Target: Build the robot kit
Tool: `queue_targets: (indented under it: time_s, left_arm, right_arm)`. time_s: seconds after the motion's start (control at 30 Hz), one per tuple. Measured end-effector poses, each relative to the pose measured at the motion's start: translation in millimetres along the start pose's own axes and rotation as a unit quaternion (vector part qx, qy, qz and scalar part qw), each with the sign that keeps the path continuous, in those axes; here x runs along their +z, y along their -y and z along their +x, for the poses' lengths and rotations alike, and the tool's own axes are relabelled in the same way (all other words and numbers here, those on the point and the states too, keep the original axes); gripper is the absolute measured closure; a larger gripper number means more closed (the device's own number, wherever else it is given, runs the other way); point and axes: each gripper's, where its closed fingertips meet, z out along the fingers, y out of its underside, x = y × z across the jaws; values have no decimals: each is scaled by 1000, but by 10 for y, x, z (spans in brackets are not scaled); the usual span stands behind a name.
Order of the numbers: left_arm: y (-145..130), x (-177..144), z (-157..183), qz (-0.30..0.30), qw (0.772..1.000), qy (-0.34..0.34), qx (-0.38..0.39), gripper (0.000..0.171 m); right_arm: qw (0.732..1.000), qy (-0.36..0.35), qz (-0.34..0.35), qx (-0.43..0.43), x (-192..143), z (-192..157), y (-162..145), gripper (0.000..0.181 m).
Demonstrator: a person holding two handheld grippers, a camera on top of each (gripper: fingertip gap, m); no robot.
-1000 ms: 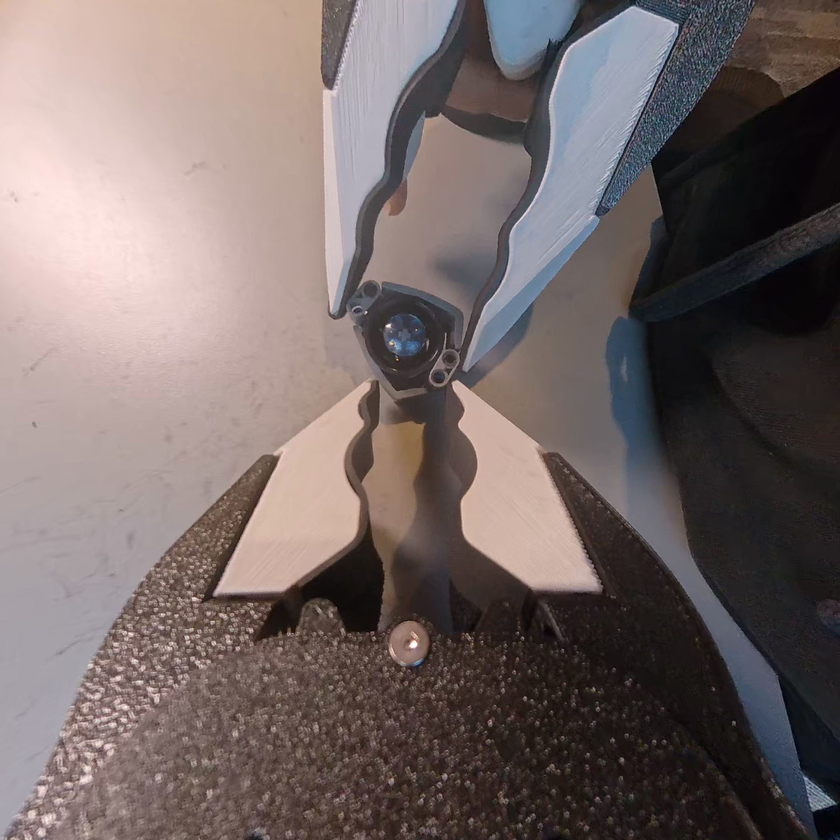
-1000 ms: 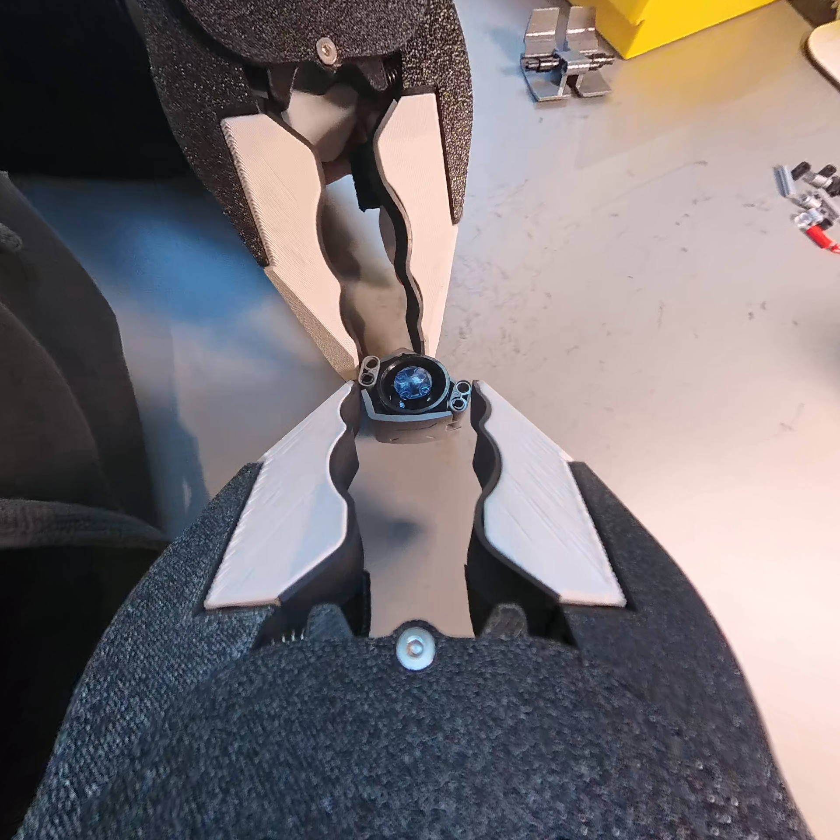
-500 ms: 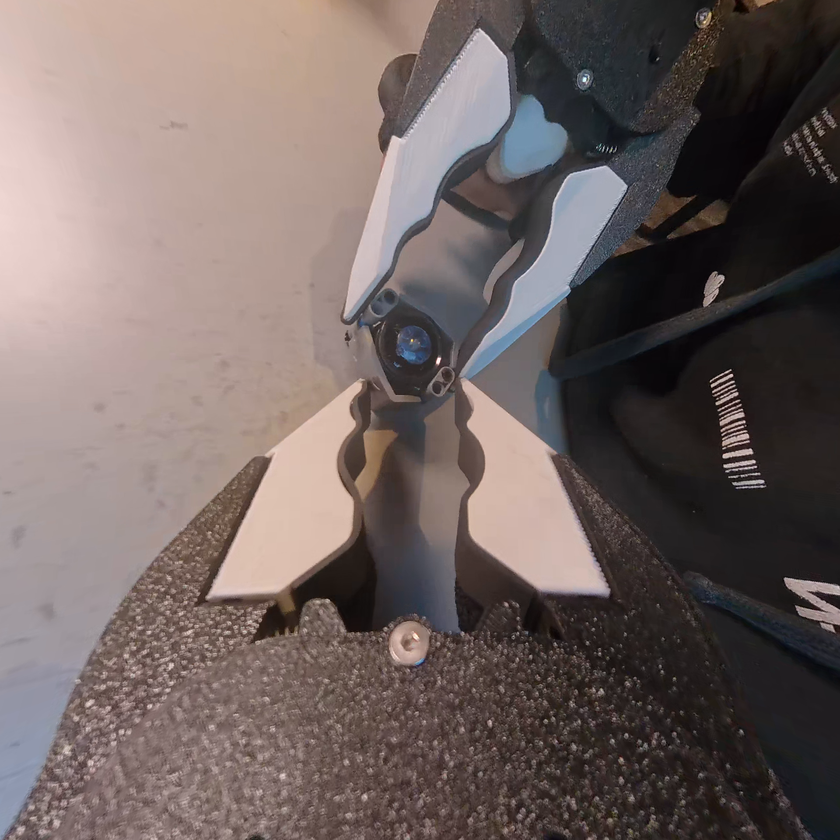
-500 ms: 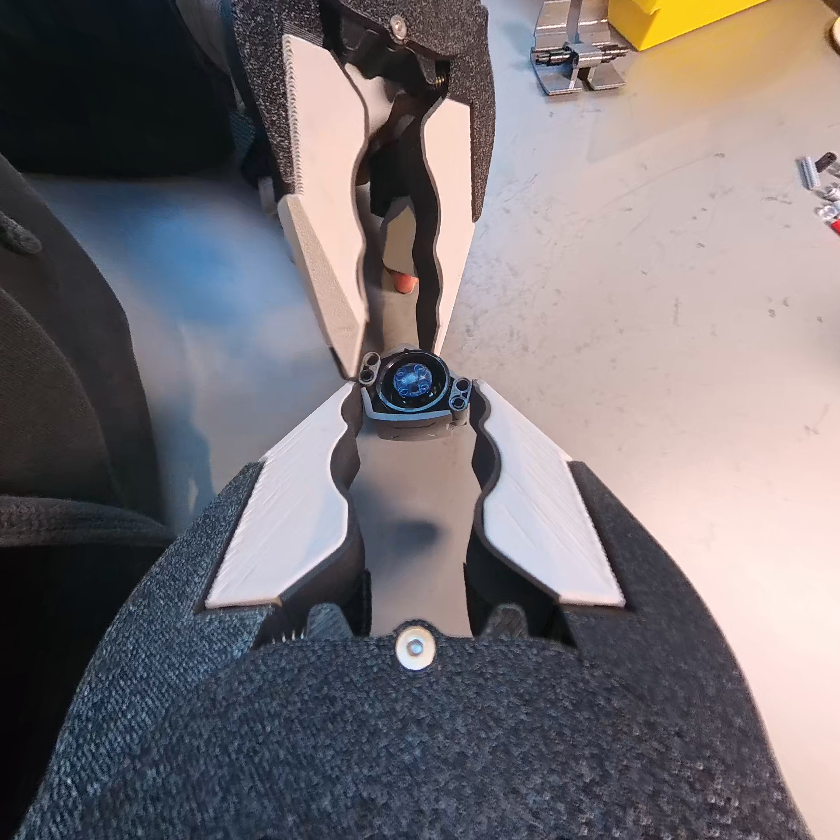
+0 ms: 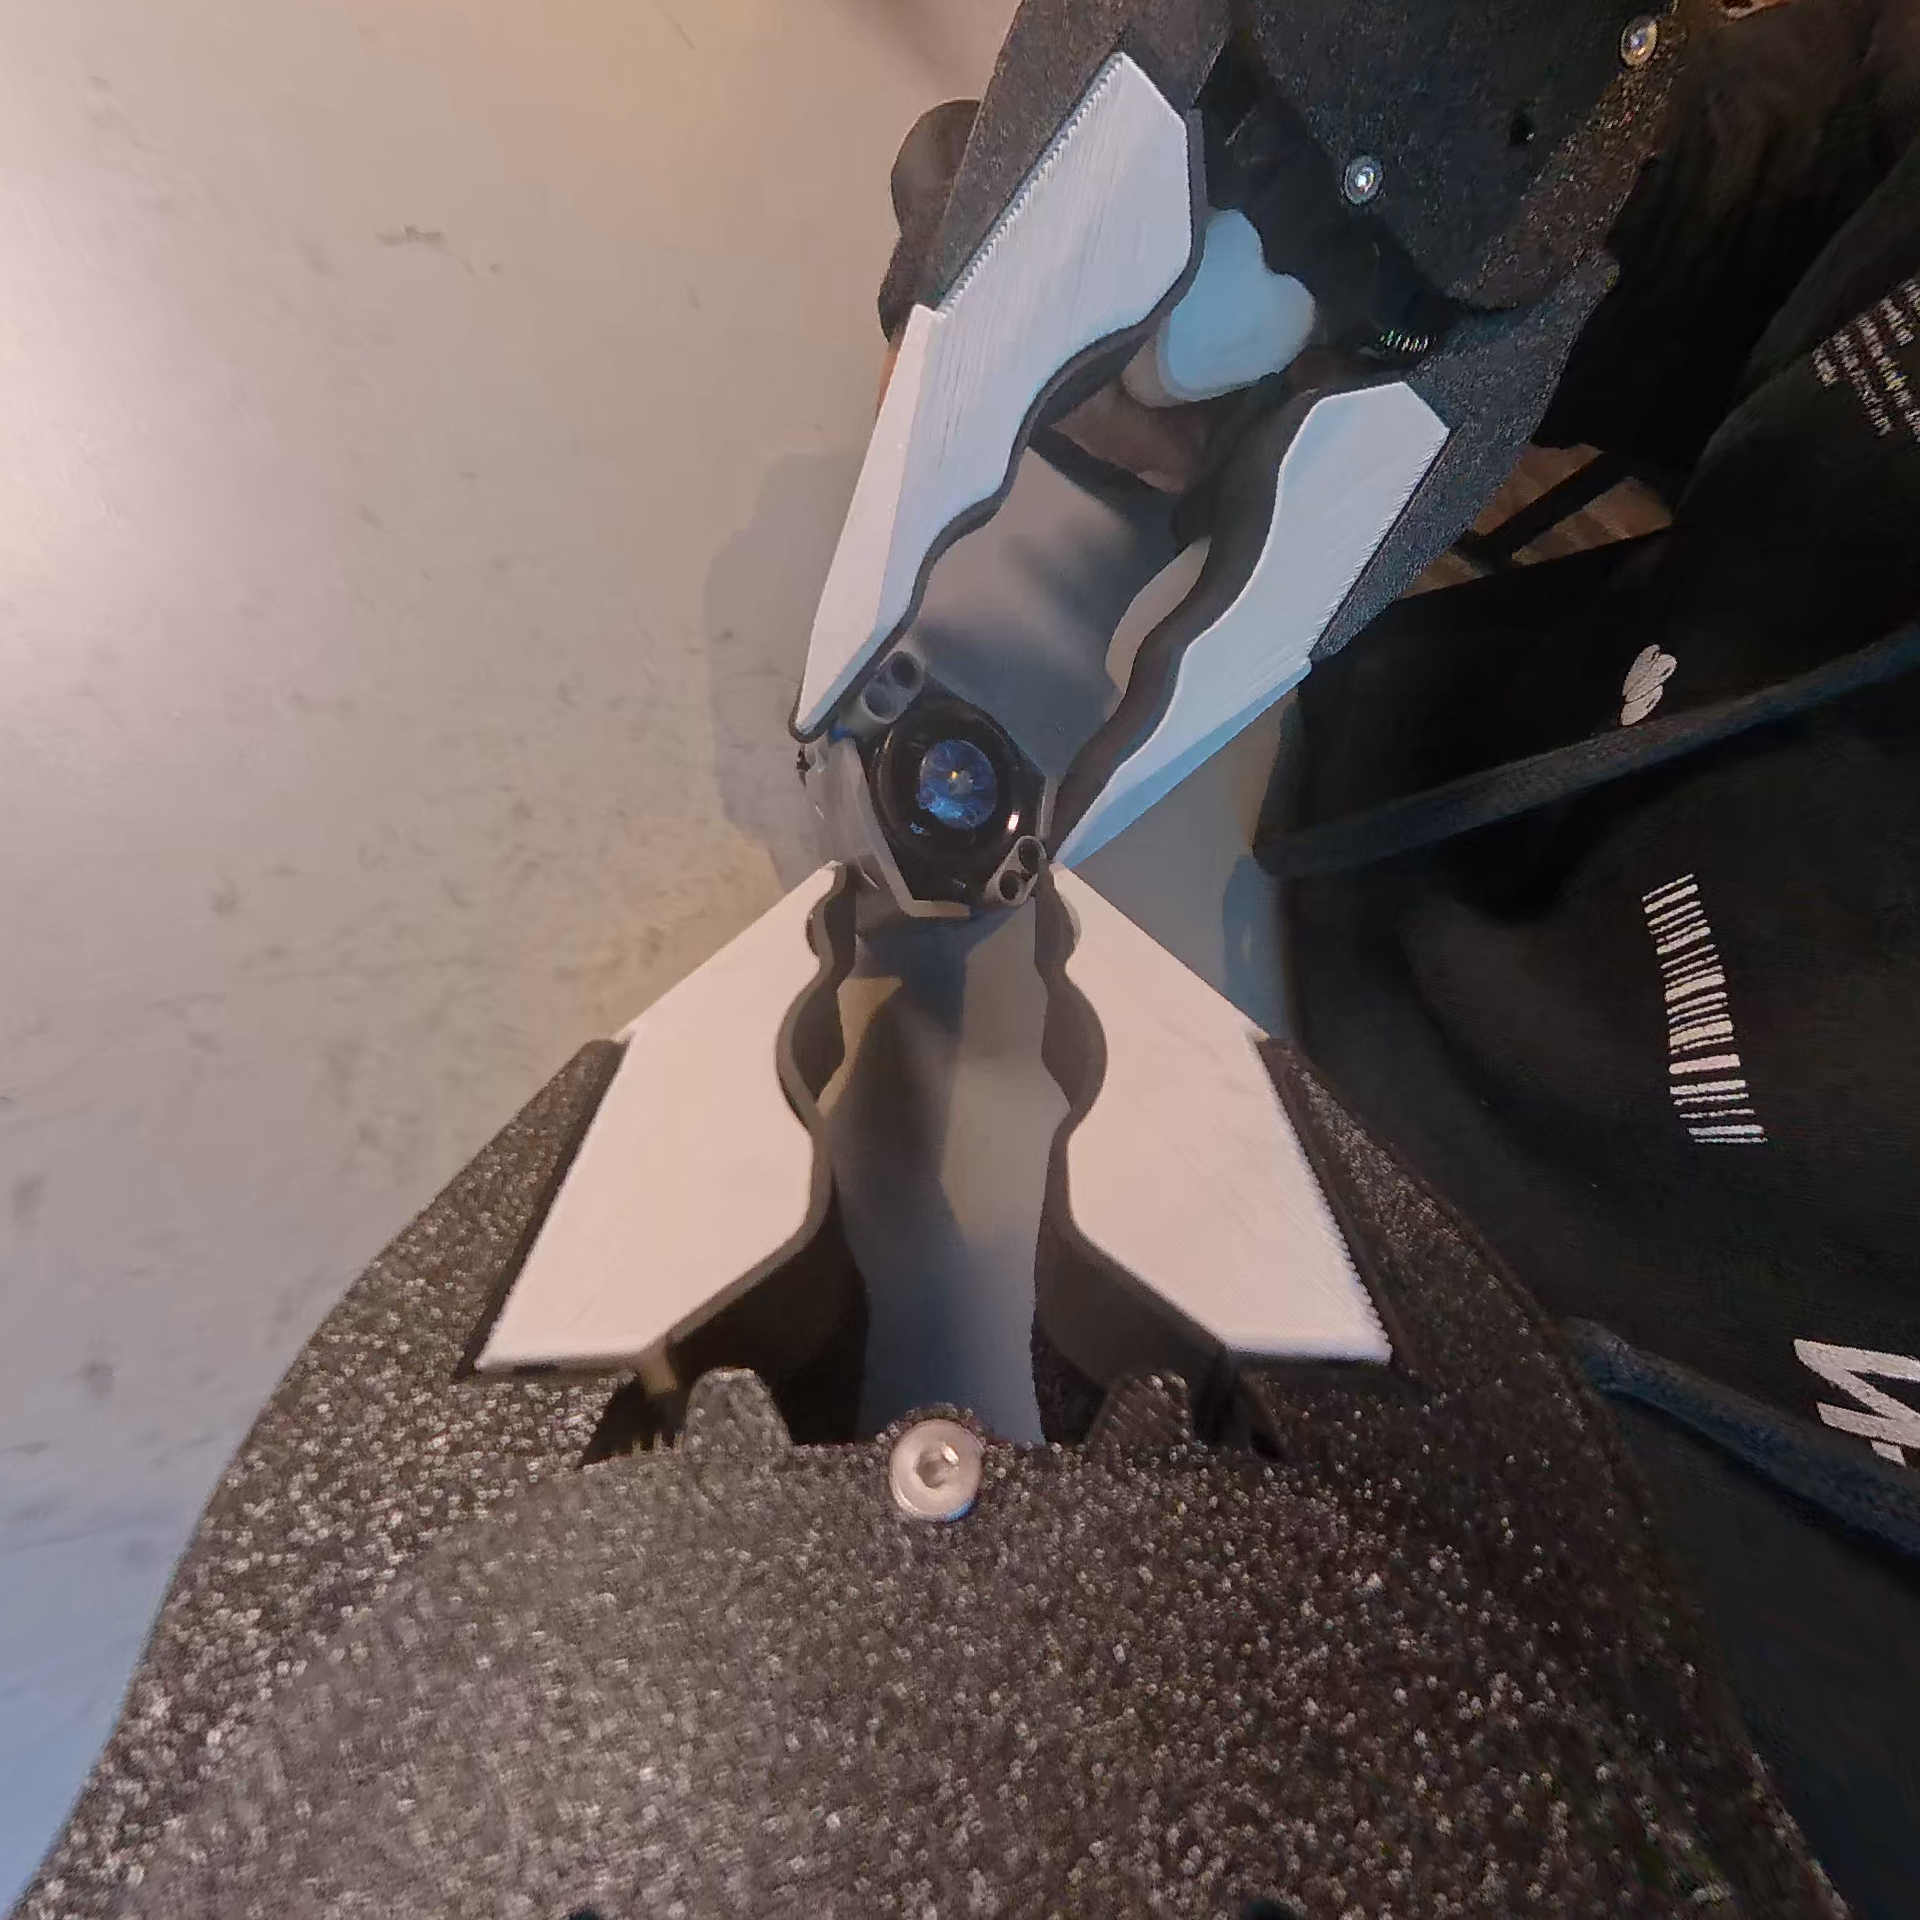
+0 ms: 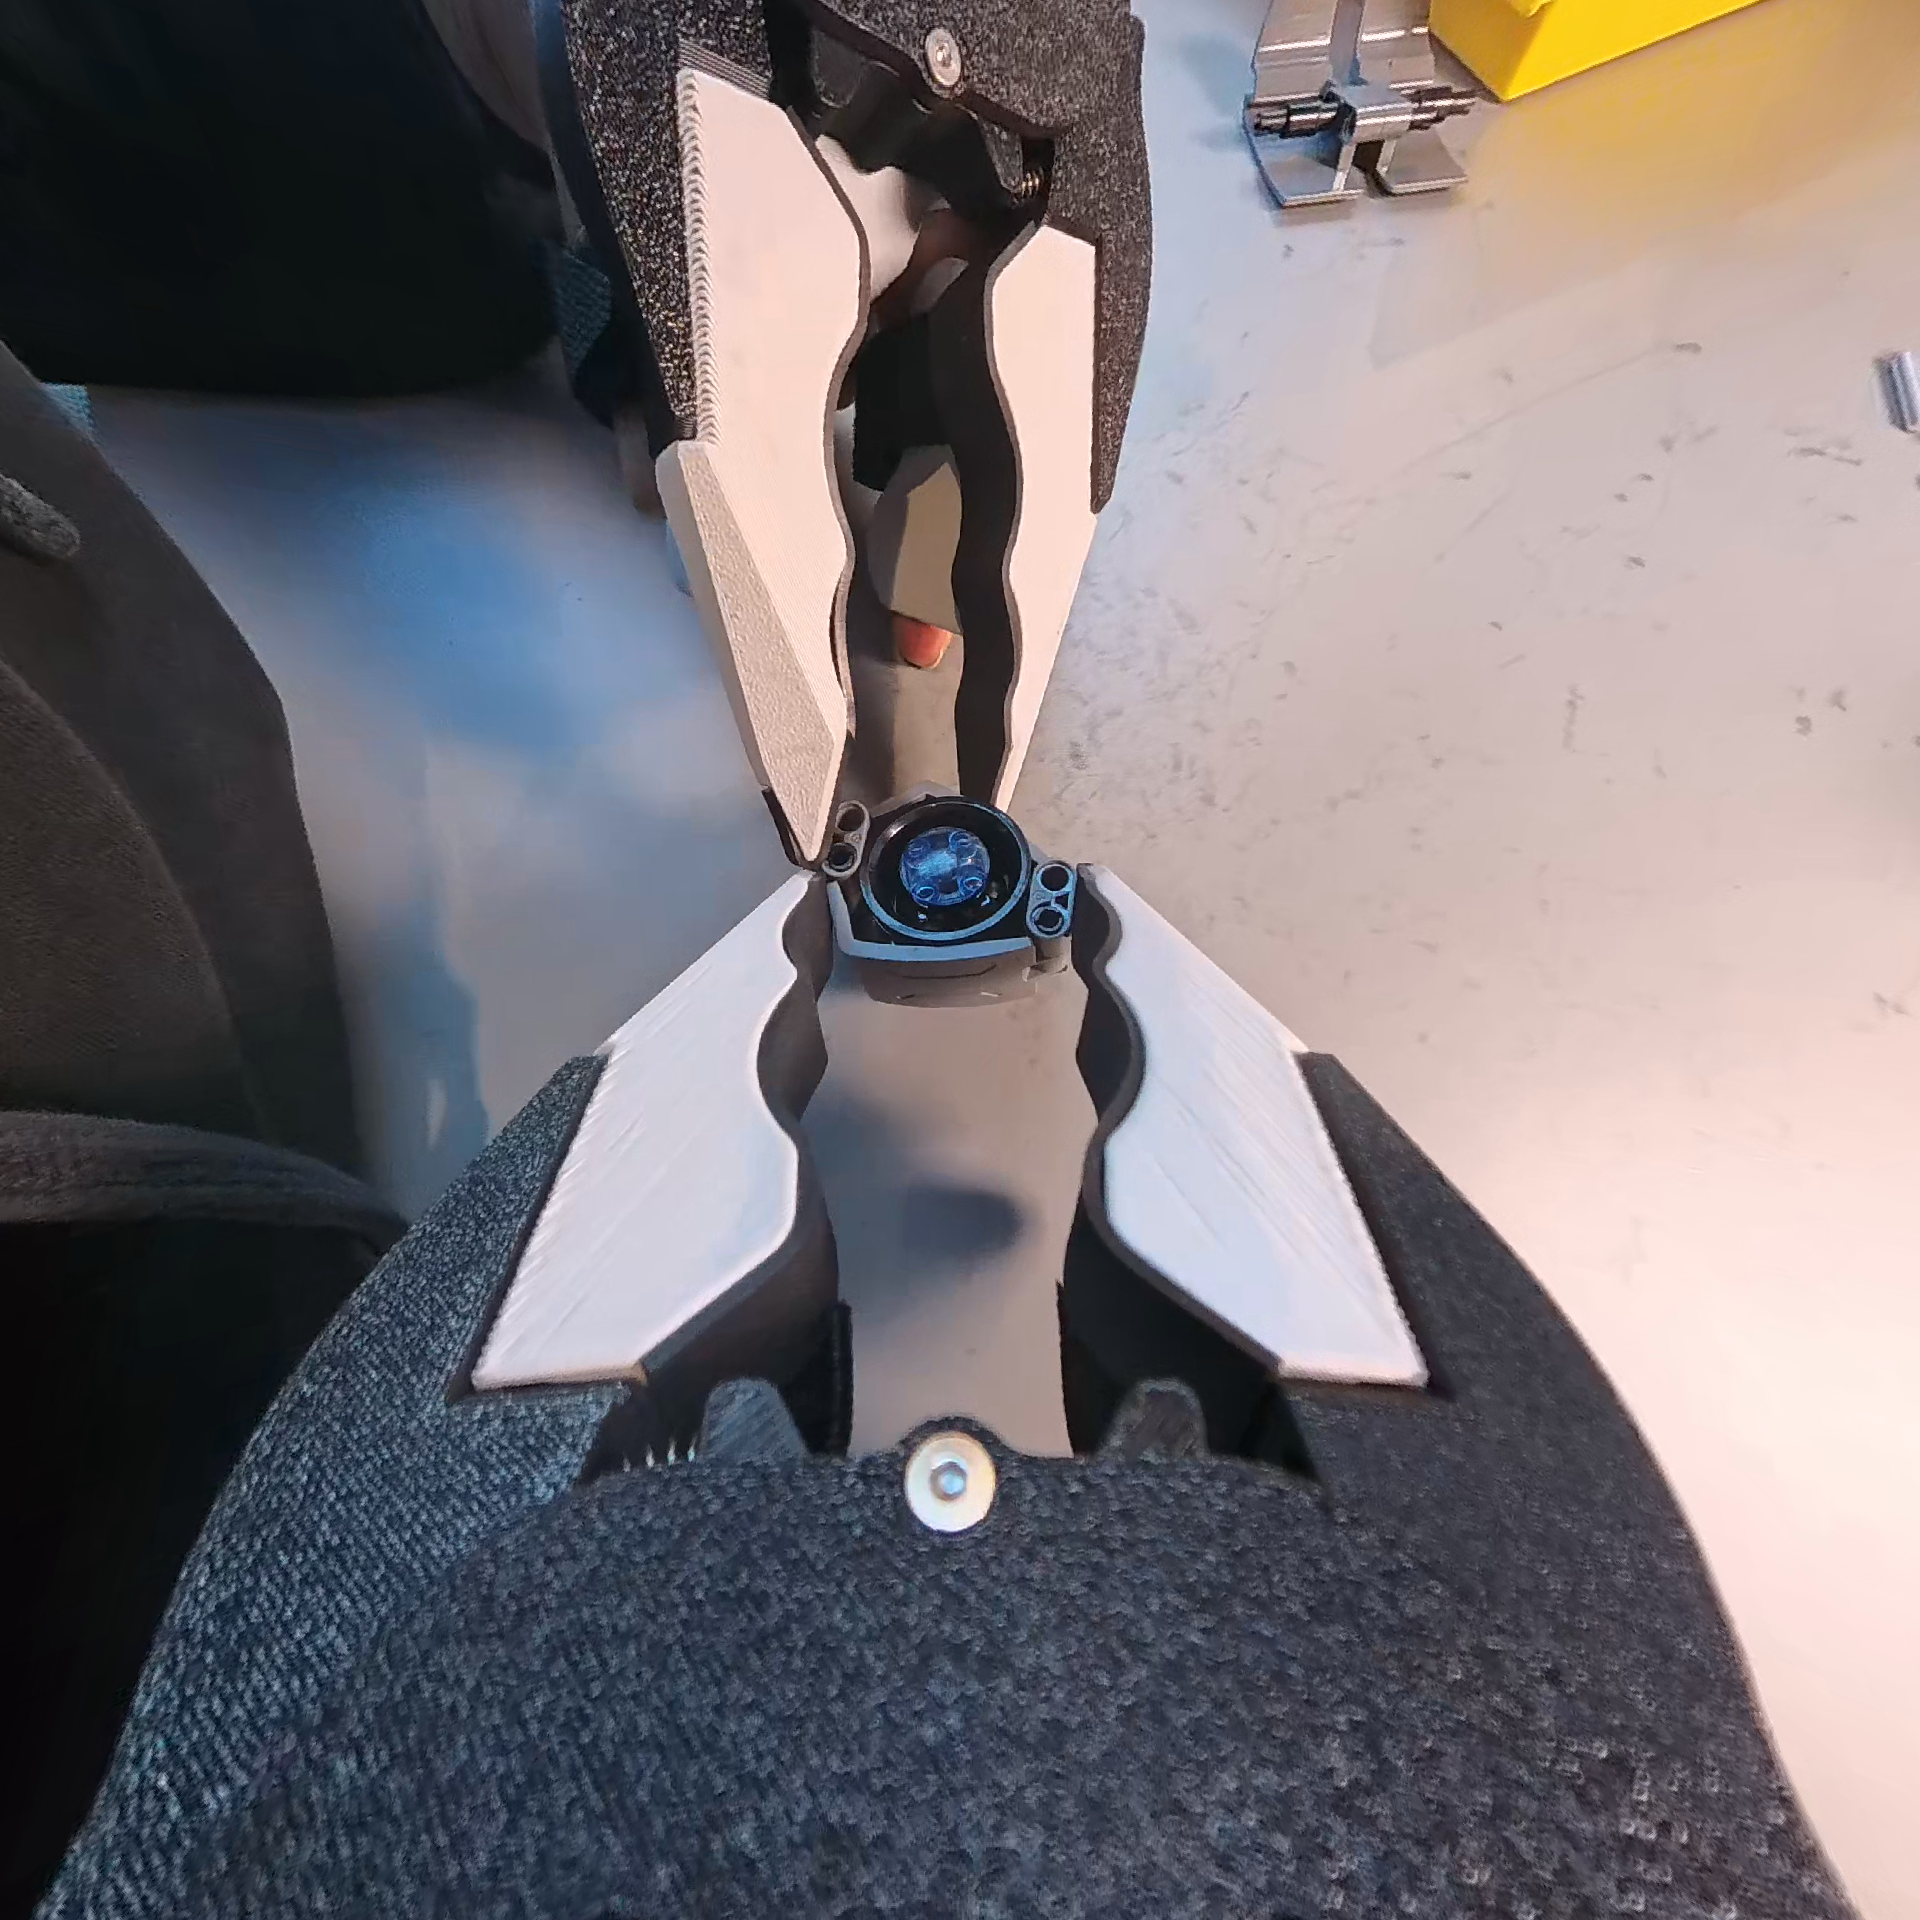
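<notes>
A small grey and black brick assembly [image 5: 914, 831] with a clear blue round stud in its middle is held above the table between both grippers. My left gripper [image 5: 940, 894] is shut on its grey lower body. My right gripper [image 6: 945, 894] is shut on it too, with its fingertips against the two side lugs of the assembly [image 6: 940, 868]. The grippers face each other tip to tip. The right gripper [image 5: 945, 781] comes in from the top of the left wrist view, and the left gripper [image 6: 906, 821] comes in from the top of the right wrist view.
Black fabric with white print [image 5: 1558, 935] lies close on the right of the left wrist view and shows dark at the left of the right wrist view [image 6: 156, 831]. A yellow box [image 6: 1558, 42], a grey metal part [image 6: 1340, 135] and the light table [image 6: 1558, 831] show beyond. Left and right tips are no more than a few centimetres apart.
Both grippers keep hold of the assembly. They have tilted against each other, so the assembly looks turned in the left wrist view. More black fabric has come into that view.
</notes>
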Motion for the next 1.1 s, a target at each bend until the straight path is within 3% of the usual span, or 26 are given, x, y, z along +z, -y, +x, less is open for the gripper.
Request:
queue_targets:
  time_s: [0.23,0.3,0.4,0.5,0.57,0.73,1.1]
  left_arm:
    - [10,-11,1,-1,1000,-11,-19,138]
    - [12,-13,1,-1,1000,-9,-19,138]
    - [9,-10,3,-5,1000,-1,-10,138]
    - [8,-7,5,-8,1000,4,-5,138]
    - [6,-3,6,-10,1000,10,-1,138]
    - [6,3,7,-12,1000,20,3,138]
    - [16,1,5,0,1000,21,-2,139]
  right_arm:
    - [1000,21,2,23,17,5,2,133]
    - [999,26,-7,17,29,-16,-21,119]
    - [1000,22,6,10,-40,-10,32,118]
    - [999,21,20,25,-156,29,127,135]
    - [999,15,6,36,-188,65,129,156]
    - [998,-3,-29,59,-162,199,104,181]
    - [997,3,-76,33,-90,228,80,181]
